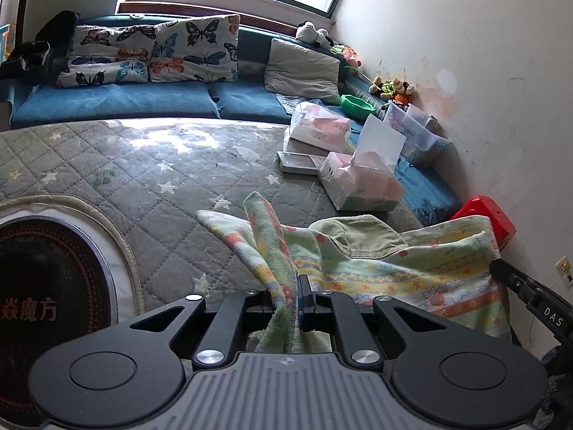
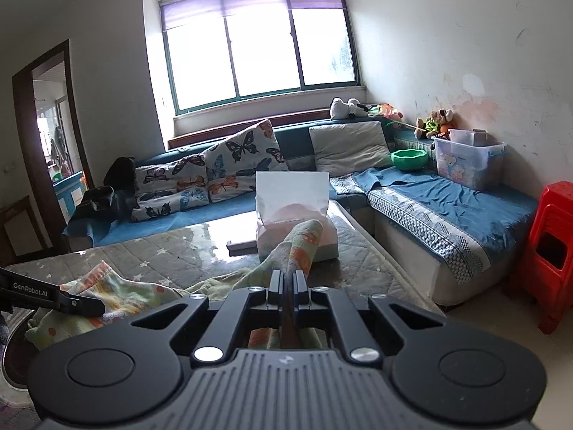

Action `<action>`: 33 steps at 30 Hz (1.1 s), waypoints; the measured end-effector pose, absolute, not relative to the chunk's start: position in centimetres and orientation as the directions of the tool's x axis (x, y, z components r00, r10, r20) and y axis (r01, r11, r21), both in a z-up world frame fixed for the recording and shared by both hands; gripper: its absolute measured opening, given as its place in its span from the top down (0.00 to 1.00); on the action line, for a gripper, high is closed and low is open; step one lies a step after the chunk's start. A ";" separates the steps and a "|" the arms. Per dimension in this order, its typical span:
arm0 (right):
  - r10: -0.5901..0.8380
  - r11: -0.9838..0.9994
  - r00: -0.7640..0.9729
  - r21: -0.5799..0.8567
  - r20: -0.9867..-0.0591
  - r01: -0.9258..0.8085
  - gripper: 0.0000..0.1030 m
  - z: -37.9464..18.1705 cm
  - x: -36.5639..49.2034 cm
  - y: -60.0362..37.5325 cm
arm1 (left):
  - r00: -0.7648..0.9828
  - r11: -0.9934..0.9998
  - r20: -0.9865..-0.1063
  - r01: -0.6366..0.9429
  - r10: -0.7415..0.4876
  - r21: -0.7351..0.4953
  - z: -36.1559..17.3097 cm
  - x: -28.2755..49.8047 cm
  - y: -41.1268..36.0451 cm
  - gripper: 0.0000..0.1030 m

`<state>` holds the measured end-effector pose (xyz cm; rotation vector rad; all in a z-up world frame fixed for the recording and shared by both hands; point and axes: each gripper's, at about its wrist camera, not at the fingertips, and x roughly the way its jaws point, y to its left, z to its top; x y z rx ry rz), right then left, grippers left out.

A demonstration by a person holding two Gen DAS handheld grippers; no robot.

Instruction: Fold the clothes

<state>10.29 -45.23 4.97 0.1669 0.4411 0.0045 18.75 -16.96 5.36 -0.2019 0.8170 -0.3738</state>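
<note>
Pastel floral terry-cloth garment (image 1: 412, 268) hangs between both tools above the grey quilted star-print table cover (image 1: 125, 179). Left gripper (image 1: 293, 294) pinches one bunched corner; right gripper (image 2: 288, 279) pinches the opposite corner. Long axis runs tool to tool. Ahead of the right gripper, just beyond, stands a pink-and-white tissue box (image 2: 297, 229), obstructing forward placement.

The dark round burner with red lettering (image 1: 43, 304) is cut off by the left wrist view's left edge, and the pastel patterned terry cloth (image 1: 412, 276) vanishes behind the left hand-held gripper (image 1: 292, 304) where pinched.
</note>
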 end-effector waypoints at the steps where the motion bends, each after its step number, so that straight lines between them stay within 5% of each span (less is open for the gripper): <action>1: 0.041 0.986 0.903 0.163 -0.428 0.032 0.96 4.8 10.4 -45.2 | 0.623 0.917 -0.674 0.246 -0.398 -0.314 5.2 18.8 -17.0 0.91; 24: 0.015 0.985 0.866 0.158 -0.501 0.075 0.97 1.9 12.1 -46.6 | 0.580 0.936 -0.735 0.210 -0.352 -0.282 2.2 19.9 -16.9 0.90; 33: 0.060 0.985 0.840 0.171 -0.540 0.039 0.93 0.0 12.7 -45.5 | 0.562 0.949 -0.765 0.178 -0.314 -0.259 0.5 20.2 -16.2 0.79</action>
